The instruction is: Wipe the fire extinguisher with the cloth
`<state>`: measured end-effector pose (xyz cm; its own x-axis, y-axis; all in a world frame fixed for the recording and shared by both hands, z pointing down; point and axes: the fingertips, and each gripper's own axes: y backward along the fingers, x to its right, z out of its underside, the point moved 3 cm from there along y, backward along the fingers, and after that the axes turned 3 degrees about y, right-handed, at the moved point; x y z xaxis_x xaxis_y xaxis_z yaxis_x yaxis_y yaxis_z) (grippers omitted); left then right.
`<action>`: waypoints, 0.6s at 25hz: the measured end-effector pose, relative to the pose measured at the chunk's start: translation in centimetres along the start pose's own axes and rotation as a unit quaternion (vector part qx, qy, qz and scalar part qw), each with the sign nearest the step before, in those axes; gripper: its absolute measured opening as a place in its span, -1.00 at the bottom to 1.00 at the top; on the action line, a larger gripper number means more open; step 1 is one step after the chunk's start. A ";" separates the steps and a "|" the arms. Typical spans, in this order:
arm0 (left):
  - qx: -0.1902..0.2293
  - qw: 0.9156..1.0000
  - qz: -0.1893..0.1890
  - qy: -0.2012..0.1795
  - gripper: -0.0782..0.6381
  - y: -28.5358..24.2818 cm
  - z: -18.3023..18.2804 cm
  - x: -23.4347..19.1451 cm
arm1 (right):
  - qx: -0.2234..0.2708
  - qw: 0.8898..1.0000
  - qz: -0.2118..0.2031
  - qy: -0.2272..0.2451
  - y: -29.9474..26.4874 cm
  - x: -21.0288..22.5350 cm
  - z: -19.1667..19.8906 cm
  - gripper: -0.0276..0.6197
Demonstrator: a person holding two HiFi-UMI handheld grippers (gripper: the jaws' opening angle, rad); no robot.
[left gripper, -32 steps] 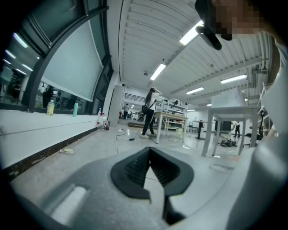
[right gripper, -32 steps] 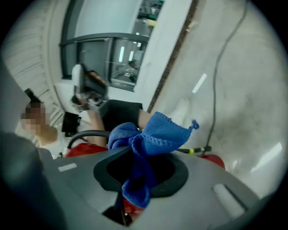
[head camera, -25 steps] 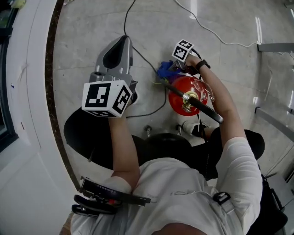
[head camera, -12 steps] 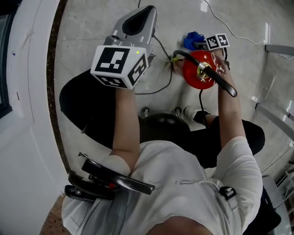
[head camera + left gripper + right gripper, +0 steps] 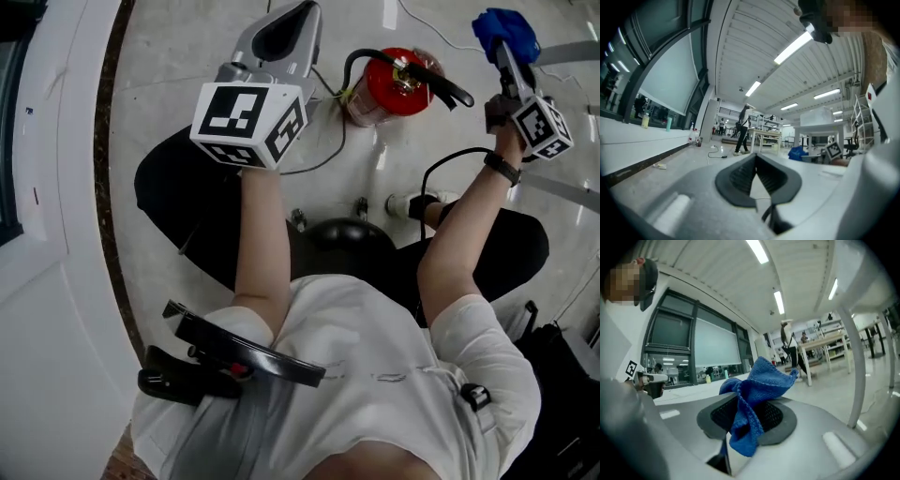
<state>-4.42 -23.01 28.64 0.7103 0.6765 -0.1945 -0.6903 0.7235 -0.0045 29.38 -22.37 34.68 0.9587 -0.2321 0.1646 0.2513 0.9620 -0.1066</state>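
The red fire extinguisher [image 5: 386,89] stands on the grey floor, seen from above, with its black hose and handle on top. My right gripper [image 5: 507,52] is held up to the right of it and apart from it, shut on a bunched blue cloth [image 5: 506,28]. In the right gripper view the blue cloth [image 5: 759,380] hangs out of that right gripper [image 5: 747,404] between the dark pads. My left gripper [image 5: 289,21] hovers left of the extinguisher with nothing in it. In the left gripper view, the left gripper [image 5: 756,158] has its jaw tips together.
A thin cable [image 5: 323,164] runs over the floor by the extinguisher. A black stool base [image 5: 342,234] sits under me. A white wall ledge [image 5: 66,187] runs along the left, and metal table legs [image 5: 567,52] stand at the right. People stand far off by tables [image 5: 743,129].
My right gripper has lifted away from the extinguisher toward the upper right, carrying the cloth. The left gripper has stayed beside the extinguisher. The head view has shifted.
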 end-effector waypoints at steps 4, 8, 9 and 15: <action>0.005 1.000 0.005 0.000 -0.78 2.8 0.7 3.4 | 0.061 0.996 -0.002 0.066 6.5 -6.4 -5.1 -0.58; 0.003 1.000 0.007 0.000 -0.78 6.1 2.2 7.1 | 0.066 0.994 -0.003 0.089 11.2 -11.9 -3.7 -0.58; 0.003 1.000 0.007 0.000 -0.78 7.0 2.5 8.1 | 0.062 0.994 -0.010 0.086 12.1 -13.2 -2.6 -0.58; 0.011 1.000 0.004 -0.017 -0.78 13.6 3.4 15.2 | 0.067 0.993 -0.075 0.057 18.8 -20.2 2.4 -0.58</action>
<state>-2.50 -2.43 28.95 0.7097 0.6857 -0.1618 -0.6924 0.7213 0.0192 14.43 0.73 31.72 0.9222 -0.3826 0.0562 0.3805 0.9237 0.0441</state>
